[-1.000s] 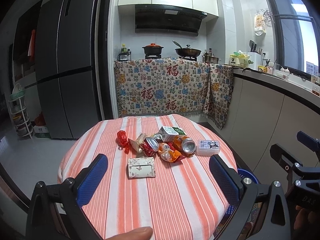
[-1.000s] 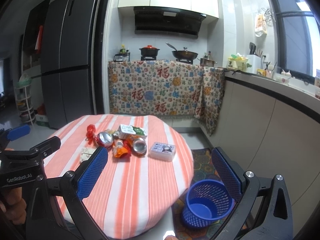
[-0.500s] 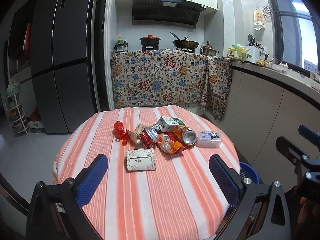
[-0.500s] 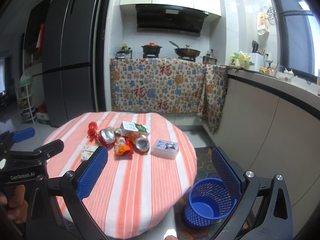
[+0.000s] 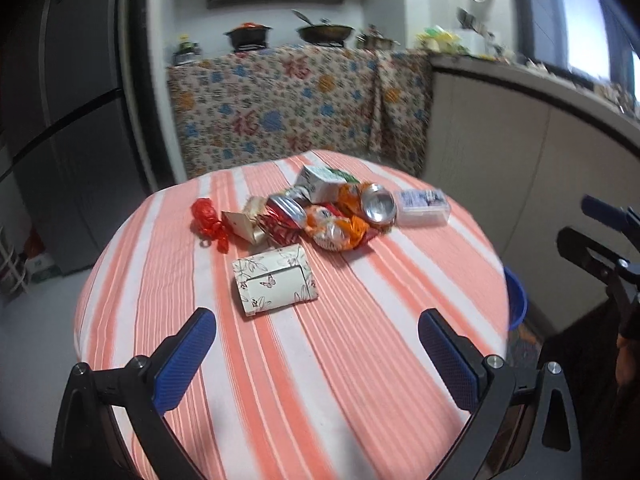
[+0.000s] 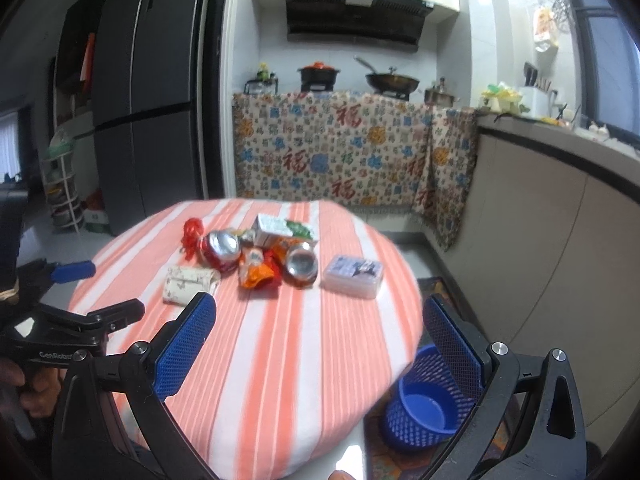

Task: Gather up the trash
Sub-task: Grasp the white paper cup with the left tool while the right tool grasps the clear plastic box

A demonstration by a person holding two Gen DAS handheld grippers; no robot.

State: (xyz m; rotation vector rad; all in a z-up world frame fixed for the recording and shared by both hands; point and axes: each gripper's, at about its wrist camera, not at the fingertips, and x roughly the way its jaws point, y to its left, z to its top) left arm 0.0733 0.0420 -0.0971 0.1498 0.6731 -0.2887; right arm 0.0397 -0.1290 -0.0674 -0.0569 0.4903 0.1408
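Note:
A pile of trash lies on the round striped table: a floral paper box, a red plastic scrap, crushed cans, an orange wrapper, a green-white carton and a clear plastic box. My left gripper is open and empty, just short of the floral box. My right gripper is open and empty over the table's near edge; the pile lies ahead. A blue mesh basket stands on the floor, right of the table.
A dark fridge stands at the back left. A stove counter draped in patterned cloth is behind the table. A grey counter runs along the right. A patterned mat lies under the basket.
My left gripper has moved forward and down toward the floral box, with motion blur. My right gripper has moved slightly closer to the table. Both stay open.

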